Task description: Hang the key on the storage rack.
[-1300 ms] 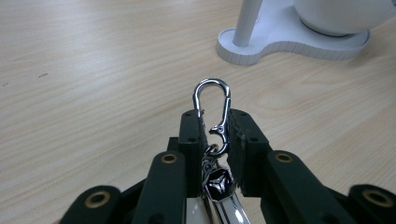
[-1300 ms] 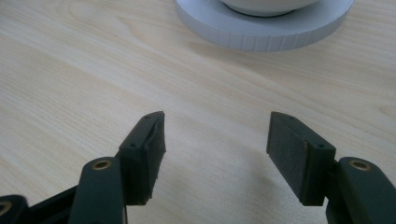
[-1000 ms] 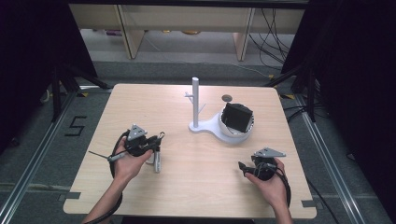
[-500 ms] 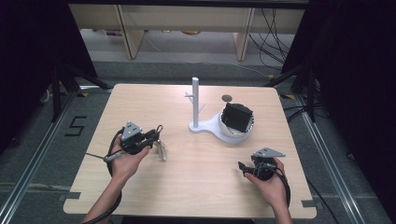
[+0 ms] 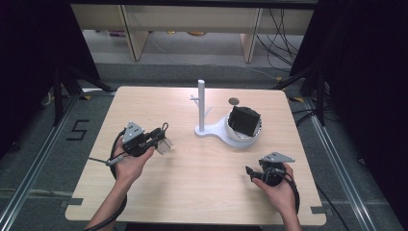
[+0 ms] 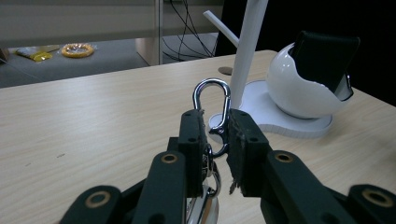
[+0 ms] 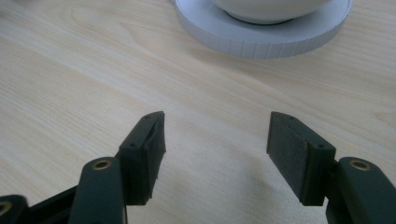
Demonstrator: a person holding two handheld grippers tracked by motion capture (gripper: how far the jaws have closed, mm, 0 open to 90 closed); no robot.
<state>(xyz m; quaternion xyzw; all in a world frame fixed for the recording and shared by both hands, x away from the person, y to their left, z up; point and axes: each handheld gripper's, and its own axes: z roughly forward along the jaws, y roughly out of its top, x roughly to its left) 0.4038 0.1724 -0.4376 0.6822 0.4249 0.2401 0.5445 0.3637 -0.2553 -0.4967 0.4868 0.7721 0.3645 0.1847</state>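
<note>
Silver carabiner (image 6: 212, 112), one, clamped in left tongs (image 6: 215, 135)

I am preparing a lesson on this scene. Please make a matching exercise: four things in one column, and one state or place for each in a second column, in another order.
Things:
1. silver metal carabiner
2. right gripper
3. tall white plastic post
4. black box-shaped object

States or places:
A. stands upright on a flat white base
B. sits tilted in the round white bowl
C. clamped in the left gripper
D. open, nothing between its jaws

Pairs: 1-C, 2-D, 3-A, 4-B
</note>
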